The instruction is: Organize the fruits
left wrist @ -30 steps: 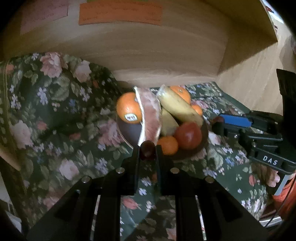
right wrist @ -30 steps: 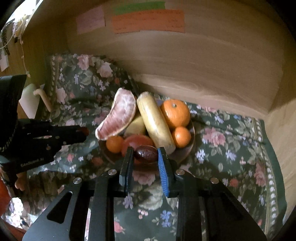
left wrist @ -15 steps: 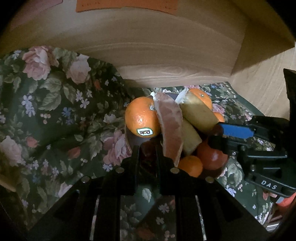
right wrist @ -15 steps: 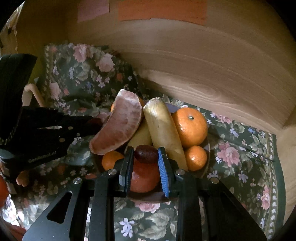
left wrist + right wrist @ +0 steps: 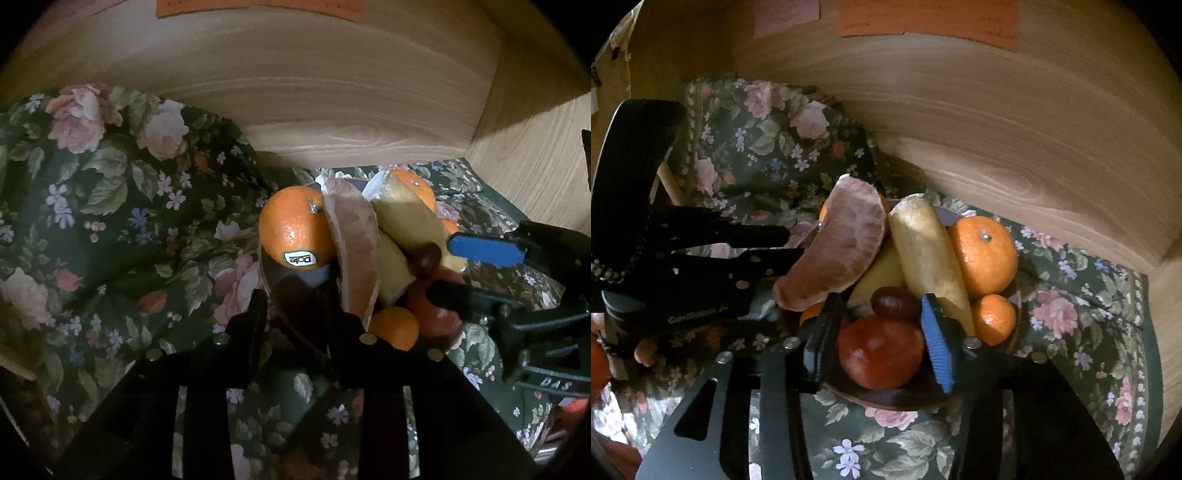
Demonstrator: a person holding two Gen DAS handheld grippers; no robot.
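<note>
Both grippers are matte black frames with cut-out slots and small silver screw heads. The right gripper [image 5: 882,332] carries a ribbed blue pad at its 3 o'clock finger; the left gripper [image 5: 299,321] looks all black.

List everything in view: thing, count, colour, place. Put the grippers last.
bowl: 1, dark brown, on the floral cloth, holding the fruit.
large oranges: 2, orange, one at each far side of the bowl; the left one carries a sticker.
small oranges: 2, orange, low in the bowl.
pomelo segment: 1, pink, leaning across the pile.
bananas: 2, yellow, mid bowl.
red fruit: 1, red, front of the bowl.
dark grape: 1, maroon, on the pile between the right gripper's fingers.
floral cloth: 1, dark green with pink roses, under the bowl.
paper notes: orange and pink, on the wooden wall.
left gripper: black, jaws opening, at the bowl's near rim.
right gripper: black with a blue pad, jaws opening around the grape.
</note>
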